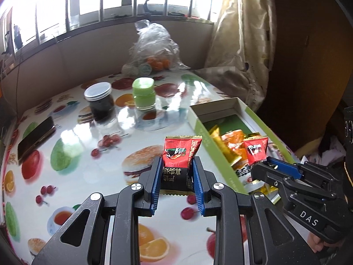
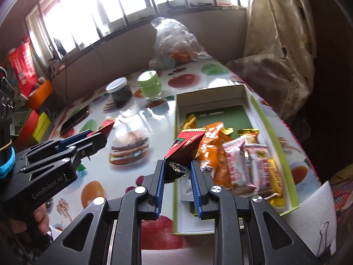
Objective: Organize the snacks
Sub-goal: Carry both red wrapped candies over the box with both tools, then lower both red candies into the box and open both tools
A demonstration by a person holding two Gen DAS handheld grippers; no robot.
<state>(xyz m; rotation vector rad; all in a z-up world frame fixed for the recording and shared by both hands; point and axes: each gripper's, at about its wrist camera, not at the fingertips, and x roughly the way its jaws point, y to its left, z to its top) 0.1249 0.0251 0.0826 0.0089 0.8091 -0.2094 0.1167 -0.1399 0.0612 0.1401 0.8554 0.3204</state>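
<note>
My left gripper (image 1: 177,162) is shut on a red and black snack packet (image 1: 179,152), held upright just above the fruit-print tablecloth (image 1: 88,154), left of the box. My right gripper (image 2: 177,164) is shut on a second red and black packet (image 2: 185,148), which hangs over the left wall of the open green-rimmed box (image 2: 273,137). Inside the box lie an orange packet (image 2: 211,148), pink-and-white packets (image 2: 238,163) and yellow ones. The left wrist view shows the right gripper (image 1: 262,164) over the box (image 1: 199,130) with its packet (image 1: 256,149). The right wrist view shows the left gripper (image 2: 99,135) with its packet (image 2: 107,125).
Behind stand a dark jar with a white lid (image 1: 99,101) and a green jar (image 1: 144,93). A phone (image 1: 36,139) lies at the left edge. A clear plastic bag with oranges (image 1: 154,50) sits by the window sill. A curtain (image 1: 242,44) hangs at the right.
</note>
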